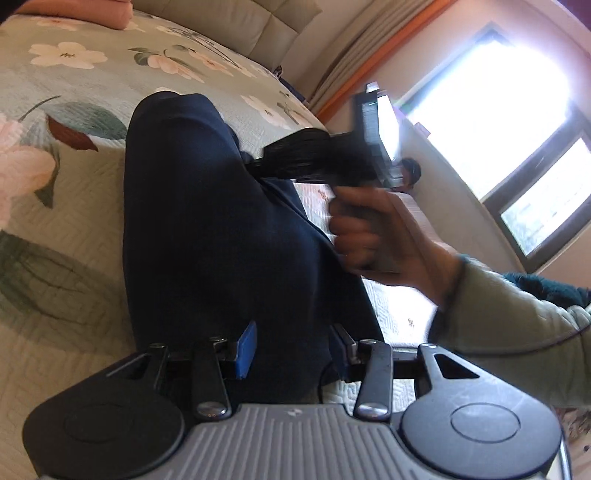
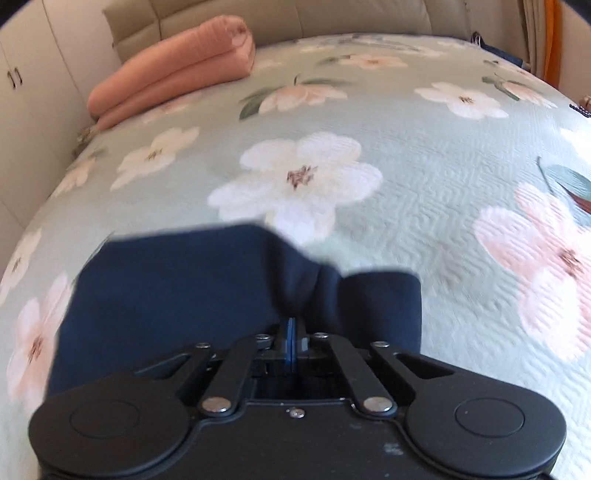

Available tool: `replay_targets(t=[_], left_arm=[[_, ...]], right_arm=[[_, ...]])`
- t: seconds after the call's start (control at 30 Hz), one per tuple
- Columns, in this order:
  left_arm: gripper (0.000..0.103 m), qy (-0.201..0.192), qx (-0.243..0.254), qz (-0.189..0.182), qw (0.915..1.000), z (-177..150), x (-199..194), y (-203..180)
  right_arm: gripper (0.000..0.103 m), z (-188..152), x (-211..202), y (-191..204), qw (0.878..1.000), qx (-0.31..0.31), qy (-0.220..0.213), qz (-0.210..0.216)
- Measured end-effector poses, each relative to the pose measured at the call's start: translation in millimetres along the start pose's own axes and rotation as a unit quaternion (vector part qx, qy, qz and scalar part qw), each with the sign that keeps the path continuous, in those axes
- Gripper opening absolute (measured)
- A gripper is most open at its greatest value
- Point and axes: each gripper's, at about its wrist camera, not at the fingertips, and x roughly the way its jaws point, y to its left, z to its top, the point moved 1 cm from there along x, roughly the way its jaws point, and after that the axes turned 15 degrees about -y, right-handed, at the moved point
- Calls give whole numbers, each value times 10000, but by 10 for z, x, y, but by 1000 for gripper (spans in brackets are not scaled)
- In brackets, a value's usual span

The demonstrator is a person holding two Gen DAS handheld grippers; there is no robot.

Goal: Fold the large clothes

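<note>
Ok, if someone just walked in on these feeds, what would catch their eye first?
Probably the dark navy garment sprawled across the floral bedspread, its fabric pinched in the shut right gripper. Next, the left gripper standing open over the garment's near end, blue pads clear of the cloth. Then the rolled pink blanket at the head of the bed, by the padded headboard.

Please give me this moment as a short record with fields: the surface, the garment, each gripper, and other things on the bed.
surface: bed with floral quilt
garment: dark navy garment, lying on the quilt
left gripper: open, the garment lies between its blue pads, not pressed
right gripper: shut on a bunched fold of the garment
right hand: holds the right gripper's handle, blurred
other: folded pink blanket near the headboard, apart from the garment
</note>
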Motion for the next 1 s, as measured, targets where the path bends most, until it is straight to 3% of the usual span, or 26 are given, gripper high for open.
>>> replay_targets(t=[0.13, 0.17, 0.2, 0.23, 0.27, 0.3, 0.37, 0.43, 0.53, 0.73, 0.83, 0.9, 1.0], left_arm=[[45, -16, -157, 15, 9999, 49, -69, 32], [46, -58, -126, 47, 9999, 87, -96, 35], [46, -144, -85, 68, 9998, 135, -147, 37], [46, -296, -107, 18, 9995, 196, -216, 60], [49, -462, -201, -29, 9987, 256, -287, 102], [51, -612, -324, -19, 9976, 330, -338, 174], [69, -758, -436, 114, 9961, 445, -368, 314], [78, -656, -465, 386, 9960, 541, -295, 440], [78, -381, -611, 362, 9967, 616, -102, 575], [78, -260, -1131, 517, 9919, 616, 245, 874], [79, -140, -1336, 434, 9900, 556, 406, 975], [85, -152, -1595, 288, 9867, 498, 512, 1063], [89, -272, -2141, -177, 9763, 387, 622, 1244]], right_arm=[[0, 158, -51, -55, 9995, 314, -46, -69], [8, 191, -189, -132, 9986, 518, -133, -14], [35, 223, -364, -221, 9971, 690, -282, 116], [74, 256, -510, -308, 9955, 818, -397, 254], [86, 244, -683, -387, 9942, 914, -464, 339], [91, 193, -842, -463, 9932, 980, -479, 416], [91, 49, -1080, -589, 9927, 1078, -324, 438], [91, -151, -1232, -674, 9924, 1167, -7, 394], [92, -438, -1391, -721, 9925, 1122, 245, 415], [93, -750, -1261, -821, 9831, 1500, 720, 768], [96, -804, -1051, -909, 9717, 1855, 782, 1233], [102, -868, -897, -955, 9611, 2091, 810, 1614], [102, -915, -789, -991, 9446, 2425, 577, 2137]])
